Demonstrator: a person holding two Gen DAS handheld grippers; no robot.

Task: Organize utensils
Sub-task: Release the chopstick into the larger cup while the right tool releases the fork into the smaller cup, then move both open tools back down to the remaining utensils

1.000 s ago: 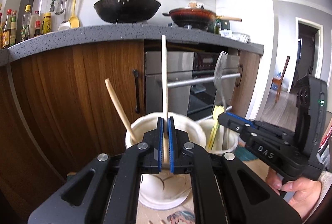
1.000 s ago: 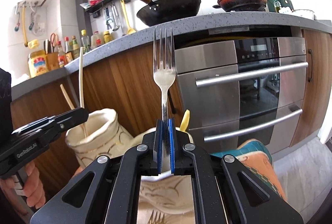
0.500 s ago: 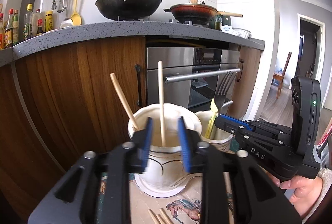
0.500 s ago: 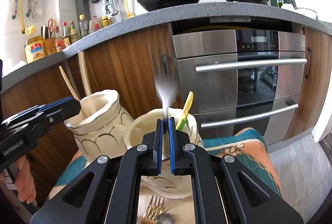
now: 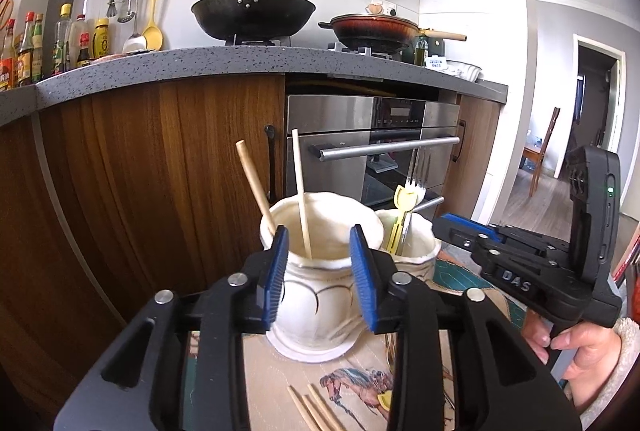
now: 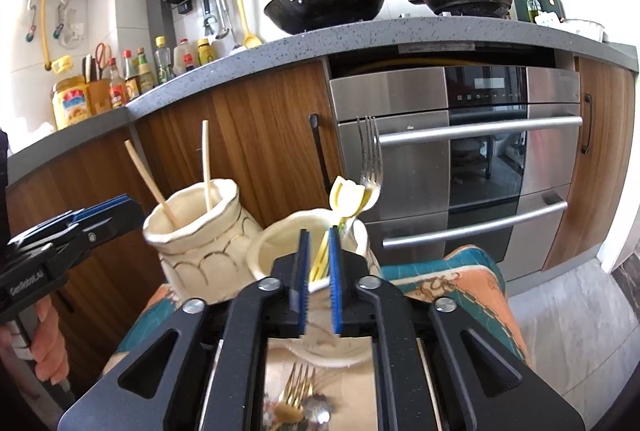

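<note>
Forks (image 6: 298, 389) below right gripper (image 6: 318, 279) only

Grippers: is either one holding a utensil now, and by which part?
Neither. The left gripper and right gripper have just been opening; nothing is clamped.

Two chopsticks (image 5: 301, 191) stand in the left vase (image 5: 320, 295); a fork (image 6: 370, 159) stands in the right vase (image 6: 276, 251) beside it. More chopsticks (image 5: 312, 409) lie in front.

I note two chopsticks (image 5: 301, 191) standing tilted in the left cream vase (image 5: 320, 295). A metal fork (image 6: 370, 159) and yellow utensil (image 6: 344, 199) lean in the right vase (image 6: 276, 251).
</note>
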